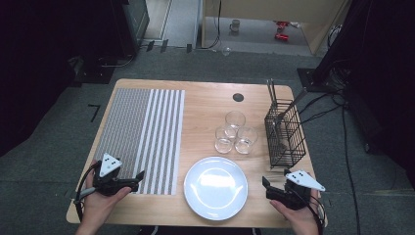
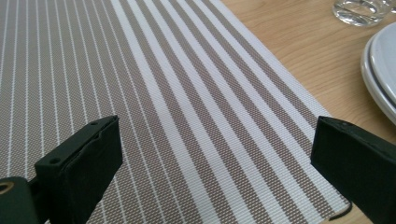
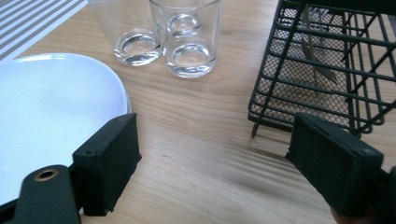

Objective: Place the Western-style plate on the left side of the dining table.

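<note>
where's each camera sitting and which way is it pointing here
High view: above the person's side, looking forward and down on the table; both hands show, with the left gripper and right gripper.
Left gripper view: rides the left gripper, looking between its open jaws across the striped placemat.
Right gripper view: rides the right gripper, facing the glasses and wire basket.
Shared: the white plate appears in all three.

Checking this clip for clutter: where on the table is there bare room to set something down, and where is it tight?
Free: the striped placemat is bare all over, as is the wood strip between it and the three glasses. There is also bare wood between the white plate and the wire basket. Crowded: the glasses stand clustered just behind the plate, close beside the basket.
</note>
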Demonstrator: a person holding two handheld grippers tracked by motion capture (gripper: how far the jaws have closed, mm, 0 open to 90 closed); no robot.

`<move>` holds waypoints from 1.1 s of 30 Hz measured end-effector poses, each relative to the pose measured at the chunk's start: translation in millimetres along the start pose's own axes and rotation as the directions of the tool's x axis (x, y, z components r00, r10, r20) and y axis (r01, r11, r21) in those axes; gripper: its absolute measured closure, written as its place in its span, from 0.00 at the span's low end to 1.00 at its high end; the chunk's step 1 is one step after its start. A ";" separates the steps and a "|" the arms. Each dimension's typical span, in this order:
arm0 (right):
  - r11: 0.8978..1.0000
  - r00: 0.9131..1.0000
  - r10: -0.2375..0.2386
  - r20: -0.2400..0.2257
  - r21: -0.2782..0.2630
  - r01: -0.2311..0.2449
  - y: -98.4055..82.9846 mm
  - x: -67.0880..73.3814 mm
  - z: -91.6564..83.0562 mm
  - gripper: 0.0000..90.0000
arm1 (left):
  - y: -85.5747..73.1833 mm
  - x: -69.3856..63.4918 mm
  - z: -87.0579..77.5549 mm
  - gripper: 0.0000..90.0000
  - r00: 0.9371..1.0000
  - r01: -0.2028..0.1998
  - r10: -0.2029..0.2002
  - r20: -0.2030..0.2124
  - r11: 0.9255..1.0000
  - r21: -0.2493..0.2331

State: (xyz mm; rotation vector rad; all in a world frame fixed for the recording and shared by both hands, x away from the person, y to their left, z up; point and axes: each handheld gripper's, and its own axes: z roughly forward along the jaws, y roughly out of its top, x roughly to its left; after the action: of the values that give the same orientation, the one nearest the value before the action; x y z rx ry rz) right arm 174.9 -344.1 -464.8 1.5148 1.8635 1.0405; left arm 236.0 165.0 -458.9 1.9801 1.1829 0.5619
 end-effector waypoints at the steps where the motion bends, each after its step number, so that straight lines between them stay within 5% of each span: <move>1: 1.000 1.000 -0.002 -0.001 -0.002 0.002 0.5 1.1 0.3 0.19 | 1.0 -1.6 0.6 0.03 1.000 0.000 0.000 0.005 1.000 -0.003; 12: 0.999 1.000 -0.014 -0.025 -0.041 0.013 6.4 13.7 1.6 0.29 | 9.6 -16.9 7.4 0.03 0.998 0.009 -0.008 0.055 1.000 -0.020; 33: 1.000 0.998 -0.013 -0.057 -0.018 0.012 7.0 37.2 18.9 0.39 | 10.3 -59.5 25.4 0.03 0.989 -0.003 0.006 0.147 1.000 -0.015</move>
State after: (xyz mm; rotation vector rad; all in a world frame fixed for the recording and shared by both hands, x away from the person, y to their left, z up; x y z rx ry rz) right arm 184.8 -303.0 -467.1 1.4757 1.8953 1.1022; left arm 230.7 100.1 -466.3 1.9756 1.0806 0.4175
